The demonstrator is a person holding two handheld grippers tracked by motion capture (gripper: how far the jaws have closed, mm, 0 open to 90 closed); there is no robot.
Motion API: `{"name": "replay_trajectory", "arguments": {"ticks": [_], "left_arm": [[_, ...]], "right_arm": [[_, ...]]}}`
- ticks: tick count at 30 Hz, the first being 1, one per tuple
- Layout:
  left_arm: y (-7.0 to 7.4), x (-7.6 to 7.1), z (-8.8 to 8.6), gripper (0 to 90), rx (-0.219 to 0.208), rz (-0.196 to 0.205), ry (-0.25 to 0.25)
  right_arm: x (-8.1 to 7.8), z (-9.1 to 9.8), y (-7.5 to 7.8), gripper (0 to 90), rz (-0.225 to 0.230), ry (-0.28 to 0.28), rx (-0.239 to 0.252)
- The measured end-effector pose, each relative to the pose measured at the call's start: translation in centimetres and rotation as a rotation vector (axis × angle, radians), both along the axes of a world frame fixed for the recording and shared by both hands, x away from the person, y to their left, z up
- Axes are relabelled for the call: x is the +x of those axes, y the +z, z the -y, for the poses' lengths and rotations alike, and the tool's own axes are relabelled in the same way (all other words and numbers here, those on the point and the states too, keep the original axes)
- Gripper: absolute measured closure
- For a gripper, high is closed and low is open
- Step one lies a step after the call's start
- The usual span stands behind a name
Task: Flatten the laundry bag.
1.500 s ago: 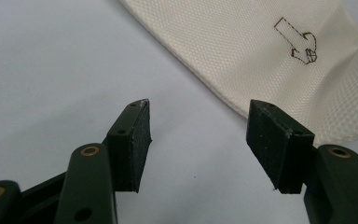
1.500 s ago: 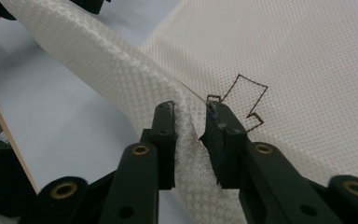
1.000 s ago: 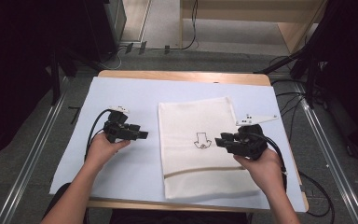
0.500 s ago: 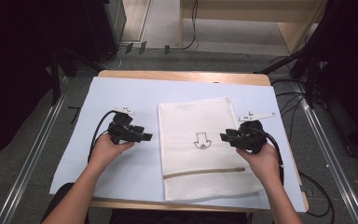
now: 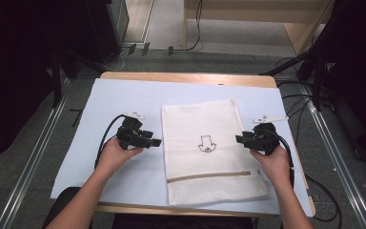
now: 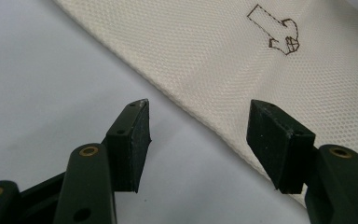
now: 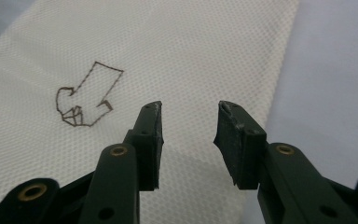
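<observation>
**Tongs flank the mesh bag**

While the white mesh bag [image 5: 210, 150] lies flat on the pale blue sheet [image 5: 124, 100] covering the surface, nearer the front edge and slightly right of centre, both tongs sit at its sides. The left tongs [image 5: 153, 141] stand wide open just beside the bag's left edge, holding nothing. The right tongs [image 5: 238, 139] have just been opening; they gape over the bag's right edge, nothing pinched between them.
</observation>
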State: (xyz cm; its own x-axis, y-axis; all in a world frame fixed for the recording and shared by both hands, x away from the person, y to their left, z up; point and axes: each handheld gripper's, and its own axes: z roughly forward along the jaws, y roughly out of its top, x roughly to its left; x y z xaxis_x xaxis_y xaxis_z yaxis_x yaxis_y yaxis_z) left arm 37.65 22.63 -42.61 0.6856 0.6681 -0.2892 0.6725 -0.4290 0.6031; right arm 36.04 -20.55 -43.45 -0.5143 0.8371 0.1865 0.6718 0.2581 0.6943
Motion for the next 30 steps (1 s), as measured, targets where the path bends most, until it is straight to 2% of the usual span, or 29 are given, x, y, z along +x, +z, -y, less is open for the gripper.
{"name": "replay_trajectory", "arguments": {"ticks": [9, 15, 18, 21, 30], "left_arm": [[-0.6, 0.1, 1.6, 40.2, 0.032, 0.0, -0.029], [-0.9, 0.0, 2.5, 40.2, 0.019, 0.004, -0.03], [-1.2, 0.0, 2.7, 40.1, 0.052, 0.017, -0.034], [-1.6, 0.1, 2.7, 40.0, 0.056, 0.01, -0.019], [-2.4, 0.3, 3.3, 39.5, 0.086, 0.0, -0.026]], "right_arm": [[0.2, 1.2, -1.3, 60.8, -0.005, -0.047, -0.021], [0.3, 1.6, -2.1, 60.5, -0.021, -0.065, -0.031], [0.2, 1.8, -2.4, 60.3, -0.029, -0.064, -0.039], [0.2, 1.9, -2.8, 60.2, -0.045, -0.067, -0.042], [0.4, 1.4, -3.3, 60.1, -0.074, -0.052, -0.058]]}}
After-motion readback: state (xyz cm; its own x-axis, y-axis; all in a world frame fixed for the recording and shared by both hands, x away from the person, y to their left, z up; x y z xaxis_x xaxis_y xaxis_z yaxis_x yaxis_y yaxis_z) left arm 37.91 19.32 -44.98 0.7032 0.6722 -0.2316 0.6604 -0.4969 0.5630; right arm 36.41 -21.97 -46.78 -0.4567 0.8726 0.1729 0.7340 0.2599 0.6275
